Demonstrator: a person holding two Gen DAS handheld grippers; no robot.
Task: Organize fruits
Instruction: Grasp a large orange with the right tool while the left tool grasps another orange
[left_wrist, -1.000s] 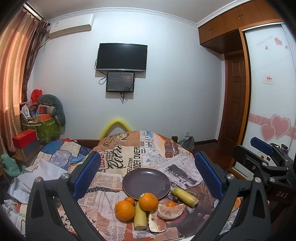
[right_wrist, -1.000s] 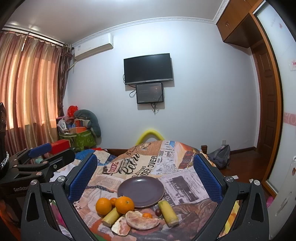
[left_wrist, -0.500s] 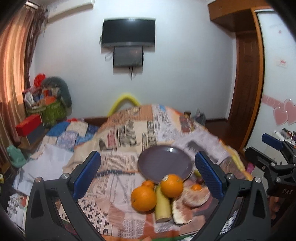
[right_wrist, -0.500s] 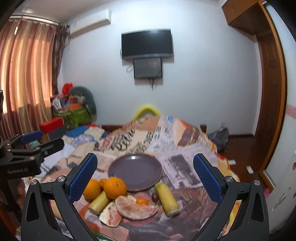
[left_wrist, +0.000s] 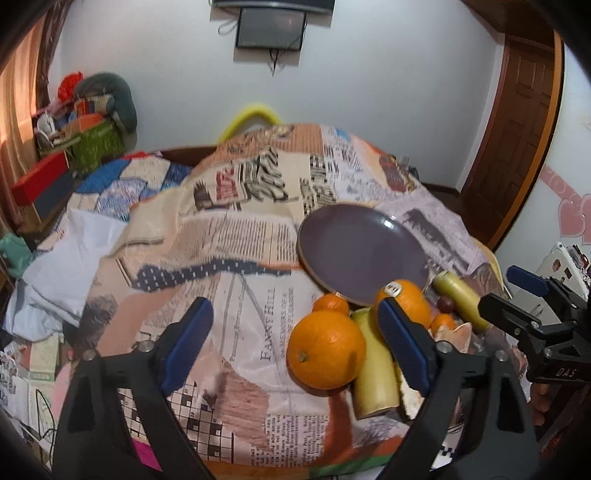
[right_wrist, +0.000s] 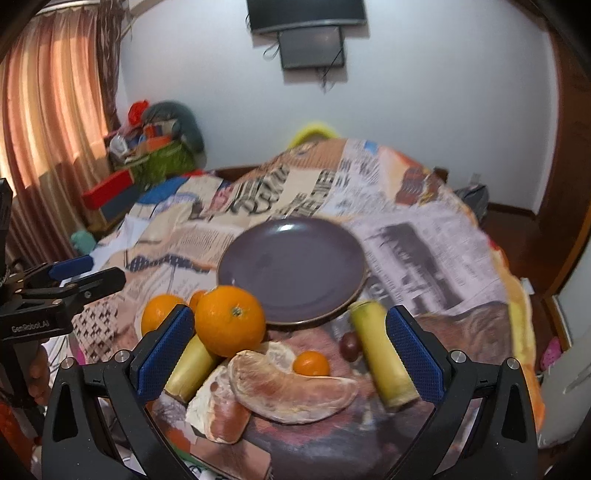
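Observation:
A purple plate (right_wrist: 291, 266) lies bare on the newspaper-print cloth; it also shows in the left wrist view (left_wrist: 360, 254). In front of it sit a big orange (right_wrist: 229, 320), a second orange (right_wrist: 159, 313), pomelo segments (right_wrist: 291, 391), a small tangerine (right_wrist: 311, 363), a dark grape (right_wrist: 349, 343) and two yellow-green cane pieces (right_wrist: 382, 354). My right gripper (right_wrist: 288, 354) is open above the pomelo. My left gripper (left_wrist: 295, 350) is open, its right finger beside the near orange (left_wrist: 325, 354).
The cloth-covered table (left_wrist: 221, 258) drops off at the right toward a wooden door (left_wrist: 513, 129). A green basket (right_wrist: 162, 158) and red box (right_wrist: 107, 190) stand at the back left. The right gripper also shows at the left wrist view's right edge (left_wrist: 535, 317).
Both grippers have come down and forward toward the fruit pile, which now looks much larger. The left gripper has shifted left, so the fruit sits at its right finger. Both stay open.

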